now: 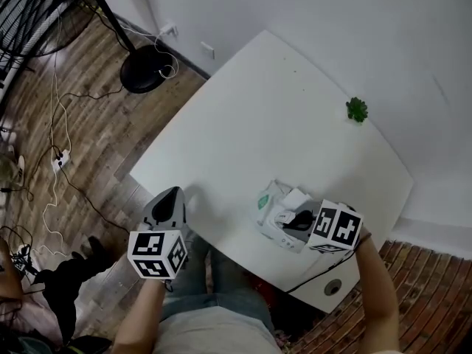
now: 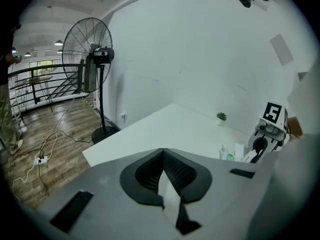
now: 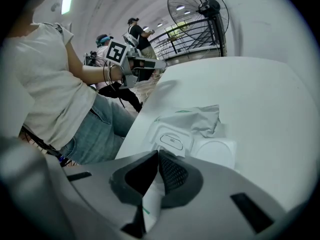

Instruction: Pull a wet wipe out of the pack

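Note:
The wet wipe pack (image 1: 274,211) lies near the front right of the white table (image 1: 273,116), white with green print. In the right gripper view its flip lid (image 3: 216,154) stands open beside the oval opening (image 3: 172,141), and I see no wipe sticking out. My right gripper (image 1: 296,220) hangs just over the pack's near end with its jaws shut (image 3: 158,155); white material with a green mark shows in the gap behind the tips. My left gripper (image 1: 174,192) is shut (image 2: 162,150) at the table's front left edge, apart from the pack (image 2: 230,155).
A small green plant (image 1: 357,110) stands near the table's far right edge. A standing fan's base (image 1: 144,68) and loose cables (image 1: 59,161) are on the wooden floor at left. A round device with a cable (image 1: 332,287) sits on the near right corner.

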{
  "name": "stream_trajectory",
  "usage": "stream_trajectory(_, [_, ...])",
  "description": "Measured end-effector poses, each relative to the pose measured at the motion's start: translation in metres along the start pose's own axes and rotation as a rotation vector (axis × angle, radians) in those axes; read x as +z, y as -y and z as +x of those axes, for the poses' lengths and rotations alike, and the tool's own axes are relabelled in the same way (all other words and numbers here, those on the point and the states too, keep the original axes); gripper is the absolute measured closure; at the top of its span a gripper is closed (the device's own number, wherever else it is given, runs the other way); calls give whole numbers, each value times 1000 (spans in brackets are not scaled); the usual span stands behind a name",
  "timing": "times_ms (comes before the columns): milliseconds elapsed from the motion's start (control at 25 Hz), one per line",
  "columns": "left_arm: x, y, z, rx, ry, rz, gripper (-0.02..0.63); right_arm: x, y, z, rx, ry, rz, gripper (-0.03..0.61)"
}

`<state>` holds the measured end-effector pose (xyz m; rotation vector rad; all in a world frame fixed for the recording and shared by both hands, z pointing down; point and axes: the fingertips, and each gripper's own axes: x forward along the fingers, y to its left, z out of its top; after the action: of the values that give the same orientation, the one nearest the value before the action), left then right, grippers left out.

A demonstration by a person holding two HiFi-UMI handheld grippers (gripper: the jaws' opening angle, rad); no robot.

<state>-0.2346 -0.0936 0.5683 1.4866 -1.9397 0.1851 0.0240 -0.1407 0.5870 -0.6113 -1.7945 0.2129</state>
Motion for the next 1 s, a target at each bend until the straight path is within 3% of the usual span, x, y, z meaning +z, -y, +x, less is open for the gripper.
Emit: stream_trajectory(1000, [24,25,4,-91,28,75,614,3,3,-16,-192,118,82,574])
